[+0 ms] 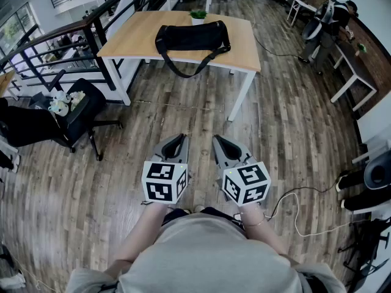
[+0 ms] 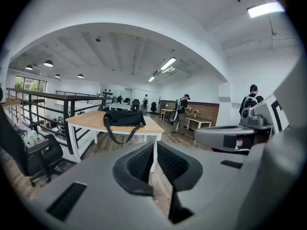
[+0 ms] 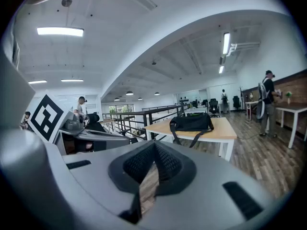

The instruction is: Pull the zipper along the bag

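Observation:
A black duffel bag (image 1: 192, 36) with a hanging shoulder strap lies on a wooden table (image 1: 134, 38) at the far side of the room, also in the left gripper view (image 2: 123, 118) and the right gripper view (image 3: 192, 122). Both grippers are held side by side close to my body, well short of the table. My left gripper (image 1: 179, 139) (image 2: 154, 145) has its jaws a narrow slit apart with nothing between them. My right gripper (image 1: 218, 140) (image 3: 154, 145) is shut with its tips touching, holding nothing. The zipper is too far off to make out.
A black office chair (image 1: 79, 118) stands on the wood floor to my left beside a dark railing (image 1: 91, 29). A small potted plant (image 1: 198, 16) sits behind the bag. A white cable (image 1: 293, 206) trails on the floor at right. A person (image 1: 333, 17) stands by desks at far right.

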`<control>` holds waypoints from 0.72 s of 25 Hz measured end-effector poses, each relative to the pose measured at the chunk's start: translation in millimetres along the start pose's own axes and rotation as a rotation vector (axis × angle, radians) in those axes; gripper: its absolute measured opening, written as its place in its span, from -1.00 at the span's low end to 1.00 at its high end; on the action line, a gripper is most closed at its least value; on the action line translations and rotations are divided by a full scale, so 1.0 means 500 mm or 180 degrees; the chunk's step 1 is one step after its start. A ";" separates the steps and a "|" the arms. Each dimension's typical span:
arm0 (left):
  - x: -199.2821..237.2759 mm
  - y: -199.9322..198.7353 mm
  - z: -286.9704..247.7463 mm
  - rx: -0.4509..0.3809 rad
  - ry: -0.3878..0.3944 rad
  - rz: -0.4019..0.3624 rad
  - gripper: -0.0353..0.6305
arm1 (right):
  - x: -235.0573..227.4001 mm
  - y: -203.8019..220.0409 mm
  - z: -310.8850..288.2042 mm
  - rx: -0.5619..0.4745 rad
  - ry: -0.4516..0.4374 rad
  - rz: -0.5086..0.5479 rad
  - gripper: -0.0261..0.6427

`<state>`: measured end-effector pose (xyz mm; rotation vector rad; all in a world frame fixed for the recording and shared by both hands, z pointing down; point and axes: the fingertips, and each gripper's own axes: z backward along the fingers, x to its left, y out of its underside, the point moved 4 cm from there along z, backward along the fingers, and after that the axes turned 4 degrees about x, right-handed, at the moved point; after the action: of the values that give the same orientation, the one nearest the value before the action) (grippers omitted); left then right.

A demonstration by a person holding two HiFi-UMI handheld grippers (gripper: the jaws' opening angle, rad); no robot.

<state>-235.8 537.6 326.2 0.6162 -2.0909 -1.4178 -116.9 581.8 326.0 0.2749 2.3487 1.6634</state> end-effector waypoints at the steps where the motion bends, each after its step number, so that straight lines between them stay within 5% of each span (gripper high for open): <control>1: -0.002 -0.001 -0.006 0.0010 0.0002 0.0000 -0.79 | -0.006 0.000 -0.002 0.0004 0.0012 -0.0009 -0.91; 18: -0.019 0.012 -0.021 0.0069 0.0099 -0.0028 -0.79 | -0.028 0.022 0.001 0.0002 -0.0044 -0.0159 -0.91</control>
<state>-222.0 538.6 333.4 0.6529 -2.0843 -1.3833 -103.5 581.9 337.6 0.2252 2.3266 1.6327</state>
